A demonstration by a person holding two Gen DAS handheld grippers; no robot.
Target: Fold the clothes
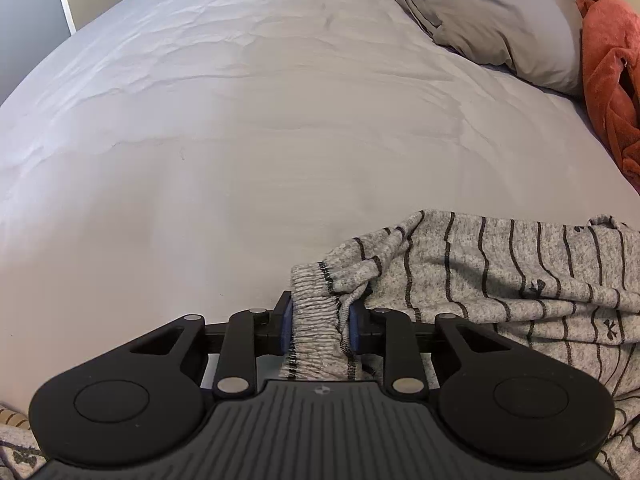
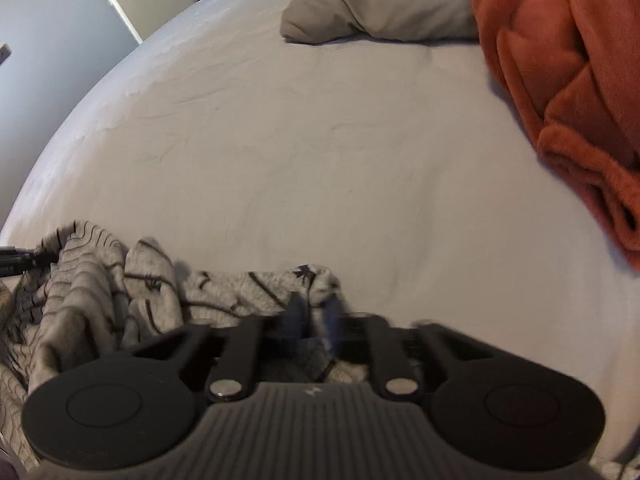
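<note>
Left tool (image 1: 318, 330) sits closest in the left wrist view, blue pads clamped on the ribbed cuff (image 1: 314, 320) of a grey striped garment (image 1: 500, 280). Cuff runs between the pads and hangs down toward the camera; black stitching marks its edges. Rest of the garment spreads to the right of the tool, rumpled, lying on the bed (image 1: 240, 140). Thin dark stripes and small dark motifs on the knit.

Right wrist view is motion-blurred at the tips. Right tool (image 2: 314, 320) has its fingers drawn close together on a fold of the same garment at its right-hand end; grey fabric sits between and below the pads. Garment bunches up to the left of this tool, and a bit of the other tool's black frame shows at the far left edge, touching the fabric.

Bed sheet is pale grey, lightly wrinkled, mostly bare beyond the garment. Grey pillow (image 1: 500, 20) lies at the far right end of the bed. Orange blanket (image 2: 560, 100) is heaped just beside the pillow, well apart from the garment. Door (image 2: 60, 20) with a handle shows in the background.
</note>
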